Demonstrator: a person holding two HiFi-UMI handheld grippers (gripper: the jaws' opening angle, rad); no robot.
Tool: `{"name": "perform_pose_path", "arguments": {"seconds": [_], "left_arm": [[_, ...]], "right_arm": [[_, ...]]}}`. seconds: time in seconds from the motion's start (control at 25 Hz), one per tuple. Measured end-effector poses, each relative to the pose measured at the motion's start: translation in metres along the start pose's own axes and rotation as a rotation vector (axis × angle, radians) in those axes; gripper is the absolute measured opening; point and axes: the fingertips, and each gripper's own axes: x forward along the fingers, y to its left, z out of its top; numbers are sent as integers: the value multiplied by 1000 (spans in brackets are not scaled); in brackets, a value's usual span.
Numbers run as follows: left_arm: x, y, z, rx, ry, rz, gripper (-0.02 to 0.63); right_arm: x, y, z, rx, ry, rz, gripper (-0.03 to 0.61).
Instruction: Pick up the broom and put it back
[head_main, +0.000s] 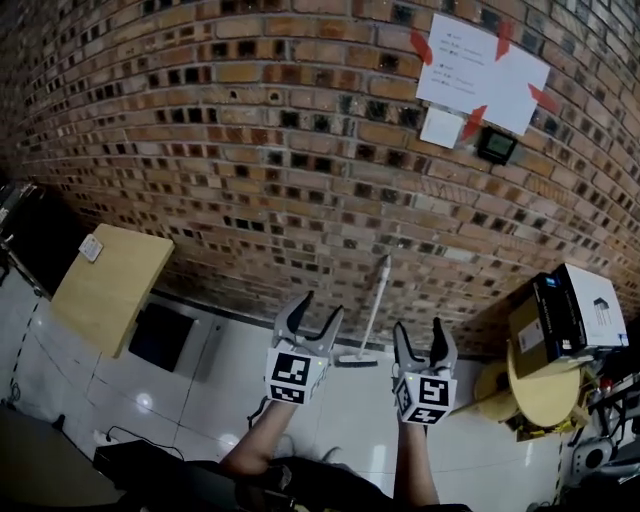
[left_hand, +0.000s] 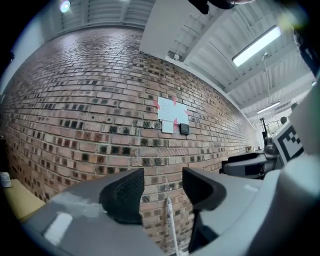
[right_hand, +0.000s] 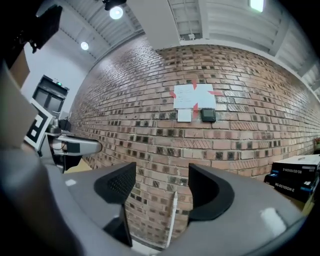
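The broom (head_main: 373, 305) has a white handle and leans upright against the brick wall, its head on the white floor tiles. My left gripper (head_main: 318, 308) is held level just left of it, short of the wall, jaws apart and empty. My right gripper (head_main: 419, 330) is just right of the broom, also open and empty. In the left gripper view the broom handle (left_hand: 170, 225) shows low between the jaws of the left gripper (left_hand: 162, 187), far beyond them. In the right gripper view the handle (right_hand: 172, 220) likewise stands beyond the gap of the right gripper (right_hand: 156, 187).
A wooden tabletop (head_main: 105, 285) stands at the left with a dark box (head_main: 165, 335) beneath it. Cardboard boxes (head_main: 560, 320) and a round yellow stand (head_main: 545, 390) crowd the right. Papers (head_main: 480, 75) are taped on the brick wall (head_main: 250, 150). A cable (head_main: 130, 435) lies on the floor.
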Motion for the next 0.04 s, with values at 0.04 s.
{"name": "perform_pose_path", "arguments": {"seconds": [0.04], "left_arm": [[-2,4,3,-1,-7,-1,239]], "right_arm": [[0,5,1,-11,-2,1,324]]}}
